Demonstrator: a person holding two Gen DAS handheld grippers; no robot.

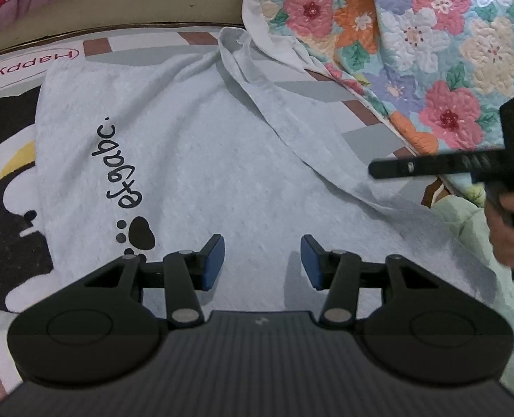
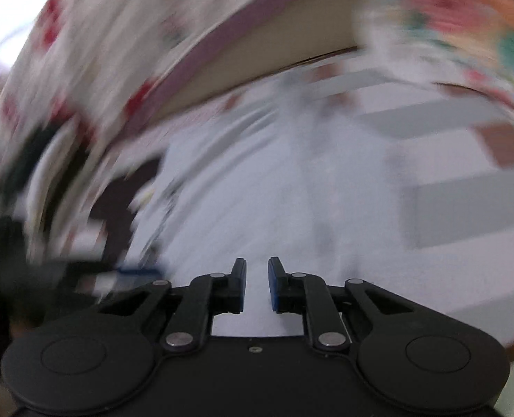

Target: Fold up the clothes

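A pale grey-blue T-shirt (image 1: 205, 160) with black script lettering and a paw print lies spread on a patterned mat. A folded strip of it (image 1: 291, 121) runs diagonally toward the top. My left gripper (image 1: 262, 260) hovers over the shirt's near part, open, with only flat cloth under the gap between its blue pads. At the right edge a hand (image 1: 507, 232) holds my right gripper, whose black finger (image 1: 430, 166) reaches over the shirt's right border. In the blurred right wrist view, my right gripper (image 2: 257, 285) shows a narrow gap with nothing clamped, above the shirt (image 2: 257, 191).
A floral quilt (image 1: 430, 52) is bunched along the right, overlapping the mat. The mat (image 1: 10, 139) shows a black cartoon figure and the word "Happy" at left. A beige ledge (image 1: 118, 3) borders the far side. My left gripper appears as a dark blur (image 2: 83, 271).
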